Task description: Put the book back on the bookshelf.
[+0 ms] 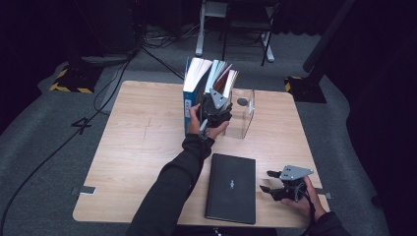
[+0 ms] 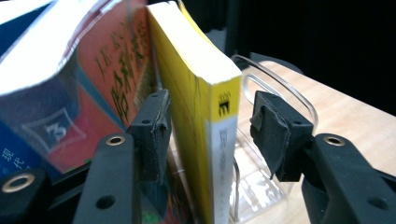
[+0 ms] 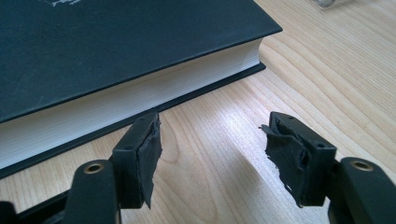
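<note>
L gripper (image 1: 215, 109) at far-centre of table (image 1: 142, 147), jaws spread either side of yellow book (image 2: 205, 116), which stands upright among the row in the clear rack (image 1: 244, 115). L pad looks to rest on the cover; R pad stands apart, so no pinch. R gripper (image 1: 269, 181) near-right, jaws spread, empty, just right of black book (image 1: 231, 188) lying flat, long axis near-to-far. R hand is closer to it; judged next pickup.

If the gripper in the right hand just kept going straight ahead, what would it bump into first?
Most likely the black book. The right gripper has open jaws low over the bare table, and the book's white page edge lies just ahead, slightly toward one jaw; the depth is hard to judge.
</note>
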